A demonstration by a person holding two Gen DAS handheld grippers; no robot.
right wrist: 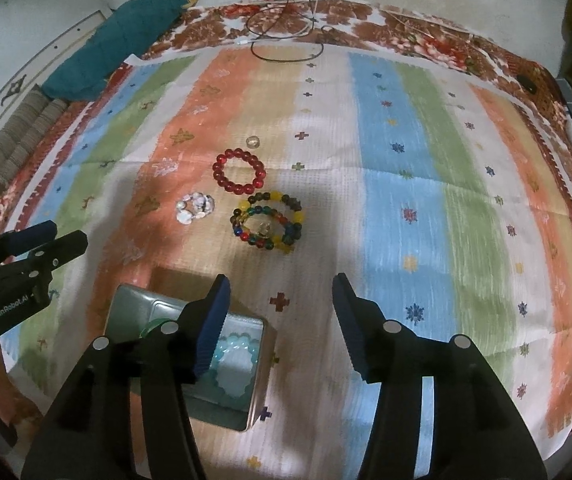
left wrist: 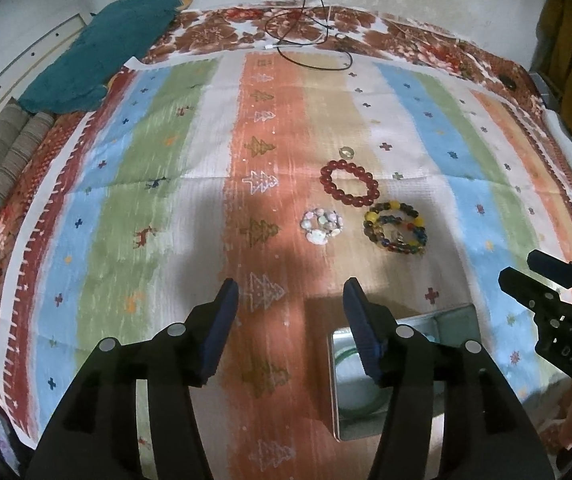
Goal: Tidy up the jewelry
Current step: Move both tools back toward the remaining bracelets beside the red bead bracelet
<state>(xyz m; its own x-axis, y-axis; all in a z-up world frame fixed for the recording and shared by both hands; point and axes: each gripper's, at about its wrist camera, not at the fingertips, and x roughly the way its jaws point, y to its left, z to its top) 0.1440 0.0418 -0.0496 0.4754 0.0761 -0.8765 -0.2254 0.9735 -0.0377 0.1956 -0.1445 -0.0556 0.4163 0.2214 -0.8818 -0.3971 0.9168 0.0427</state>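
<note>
On the striped cloth lie a red bead bracelet (left wrist: 349,183) (right wrist: 239,171), a multicoloured bead bracelet (left wrist: 395,227) (right wrist: 268,223), a pale shell bracelet (left wrist: 321,226) (right wrist: 195,207) and a small clear ring (left wrist: 347,152) (right wrist: 253,141). An open metal tin (left wrist: 461,316) (right wrist: 134,304) near the front holds a green bangle (left wrist: 343,360) and a light blue bead bracelet (right wrist: 234,368). My left gripper (left wrist: 289,328) is open and empty, left of the tin. My right gripper (right wrist: 282,320) is open and empty, its left finger over the tin.
A teal cloth (left wrist: 102,52) and a striped cushion (left wrist: 2,168) lie at the back left. Cables (left wrist: 305,36) trail over the far edge by the wall. The other gripper shows at the right edge of the left wrist view (left wrist: 557,308) and the left edge of the right wrist view (right wrist: 14,264).
</note>
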